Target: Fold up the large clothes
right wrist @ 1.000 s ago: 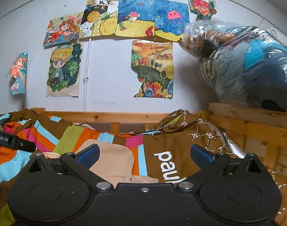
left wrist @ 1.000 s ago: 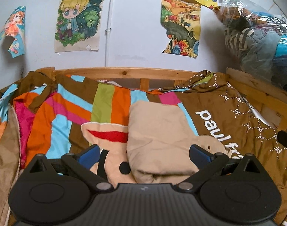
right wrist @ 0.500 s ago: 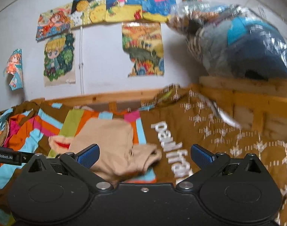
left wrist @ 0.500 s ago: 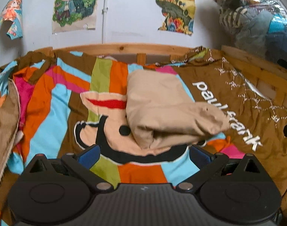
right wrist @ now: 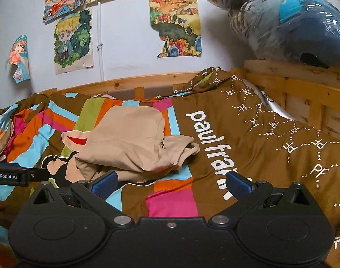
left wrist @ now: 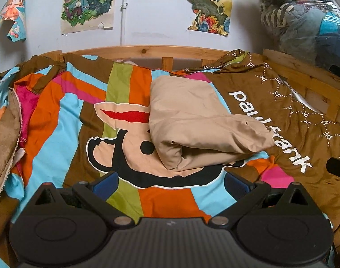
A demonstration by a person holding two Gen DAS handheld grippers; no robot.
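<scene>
A beige garment (left wrist: 199,122) lies folded in a thick bundle on the striped bedspread (left wrist: 58,120), in the middle of the bed. It also shows in the right wrist view (right wrist: 134,143), with a loose end toward the right. My left gripper (left wrist: 171,184) is open and empty, hovering just in front of the bundle. My right gripper (right wrist: 171,184) is open and empty, in front of and slightly right of the bundle. The left gripper's side (right wrist: 15,175) shows at the left edge of the right wrist view.
A wooden bed rail (left wrist: 147,51) runs along the far side and the right side (right wrist: 303,89). A plastic bag of clothes (right wrist: 292,20) sits on the right rail. Posters hang on the wall (left wrist: 147,11). A brown fabric (left wrist: 2,138) lies at the left.
Both grippers have pulled back and tilted down from the garment, so more of the bedspread shows in front. The bundle lies as it did. Both stay open.
</scene>
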